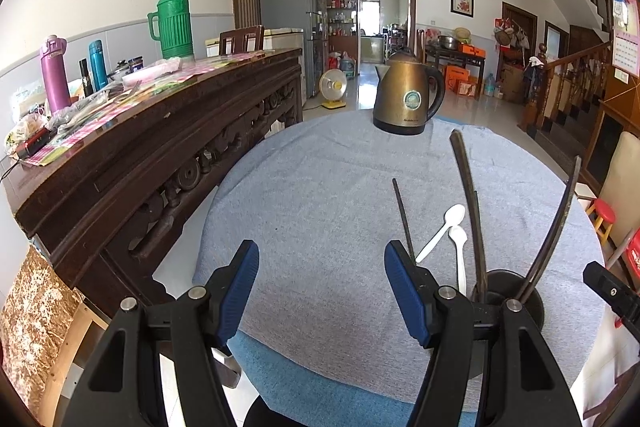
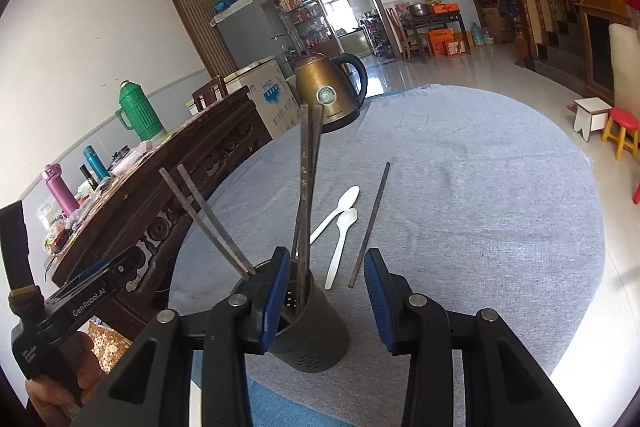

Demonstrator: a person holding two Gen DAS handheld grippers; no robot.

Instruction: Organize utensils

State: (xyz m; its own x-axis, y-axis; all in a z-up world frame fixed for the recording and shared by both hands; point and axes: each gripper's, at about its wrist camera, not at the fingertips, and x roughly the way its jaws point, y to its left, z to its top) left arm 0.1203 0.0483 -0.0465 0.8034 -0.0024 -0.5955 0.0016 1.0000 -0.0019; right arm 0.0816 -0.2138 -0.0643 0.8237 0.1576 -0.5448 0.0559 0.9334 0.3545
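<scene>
Where cloth (image 2: 480, 187) lies bare, open room.

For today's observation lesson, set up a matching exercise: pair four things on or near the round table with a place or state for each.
Column one:
1. kettle
2. white spoons
3. loose chopstick
4. green flask

Column two:
A. lying flat, alone, beside the spoons
B. standing on the wooden sideboard
C. upright at the table's far edge
D. lying together on the cloth

Pairs: 1-C, 2-D, 3-A, 4-B
</scene>
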